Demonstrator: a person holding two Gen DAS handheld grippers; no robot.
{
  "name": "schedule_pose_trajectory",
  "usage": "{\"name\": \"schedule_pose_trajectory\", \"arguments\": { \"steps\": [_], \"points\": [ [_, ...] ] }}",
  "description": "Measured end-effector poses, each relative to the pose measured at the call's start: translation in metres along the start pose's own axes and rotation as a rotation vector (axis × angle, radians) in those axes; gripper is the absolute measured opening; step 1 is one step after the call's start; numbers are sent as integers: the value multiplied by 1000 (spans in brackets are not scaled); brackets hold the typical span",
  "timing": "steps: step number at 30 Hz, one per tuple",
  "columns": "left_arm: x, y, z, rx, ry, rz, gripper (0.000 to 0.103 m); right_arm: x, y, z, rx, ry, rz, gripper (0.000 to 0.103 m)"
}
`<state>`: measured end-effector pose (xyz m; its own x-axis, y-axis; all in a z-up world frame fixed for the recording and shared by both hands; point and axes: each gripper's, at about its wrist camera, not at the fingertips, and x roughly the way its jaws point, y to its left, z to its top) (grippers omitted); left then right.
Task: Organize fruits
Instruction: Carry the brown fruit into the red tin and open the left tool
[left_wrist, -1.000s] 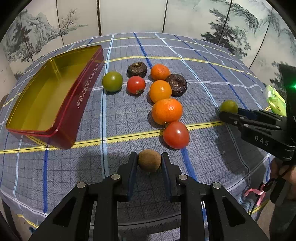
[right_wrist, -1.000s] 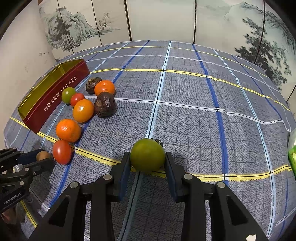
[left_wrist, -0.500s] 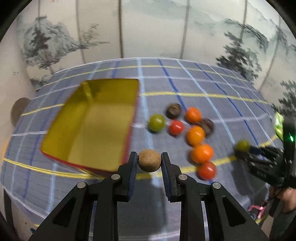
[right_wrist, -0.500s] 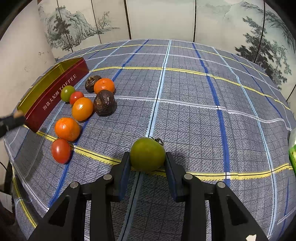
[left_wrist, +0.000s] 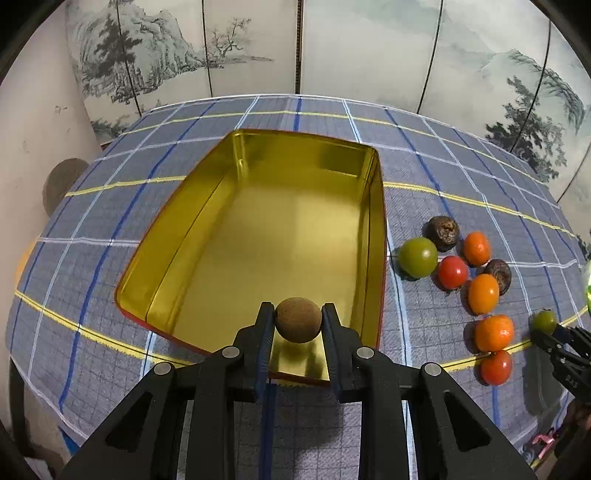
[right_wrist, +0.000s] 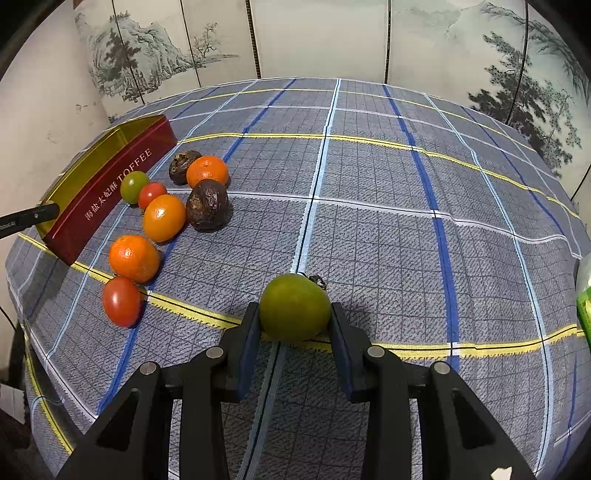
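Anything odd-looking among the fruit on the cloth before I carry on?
Two dark brown fruits in the cluster beside the tin look shrivelled and wrinkled, unlike the smooth oranges and tomatoes around them. Nothing spilled or tipped.

A gold-lined tin (left_wrist: 280, 221) with dark red sides sits on the grey-blue checked cloth (right_wrist: 369, 229), striped blue, white and yellow. Fruits: brown kiwi (left_wrist: 298, 319), green tomato (right_wrist: 294, 306), orange mandarin (right_wrist: 133, 257), red tomato (right_wrist: 121, 301).

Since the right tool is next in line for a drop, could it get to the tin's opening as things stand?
Probably yes: the right tool, shut on the green tomato, has open cloth ahead, but the fruit cluster lies before the tin, so it likely must pass above them.
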<state>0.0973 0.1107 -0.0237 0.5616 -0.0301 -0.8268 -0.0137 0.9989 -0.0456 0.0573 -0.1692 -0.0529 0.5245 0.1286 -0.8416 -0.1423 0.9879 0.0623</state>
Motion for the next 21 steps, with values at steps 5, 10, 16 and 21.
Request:
{"name": "schedule_pose_trajectory", "arguments": {
  "steps": [5, 10, 16, 21],
  "points": [
    [1, -9, -3, 9, 15, -19, 27, 0, 0, 0, -1, 1, -2, 33],
    [0, -20, -4, 15, 17, -38, 27, 0, 0, 0, 1, 1, 1, 33],
    [2, -25, -3, -14, 33, -78, 27, 0, 0, 0, -1, 1, -2, 34],
    [1, -41, -4, 10, 38, -102, 27, 0, 0, 0, 2, 0, 1, 34]
  ]
}}
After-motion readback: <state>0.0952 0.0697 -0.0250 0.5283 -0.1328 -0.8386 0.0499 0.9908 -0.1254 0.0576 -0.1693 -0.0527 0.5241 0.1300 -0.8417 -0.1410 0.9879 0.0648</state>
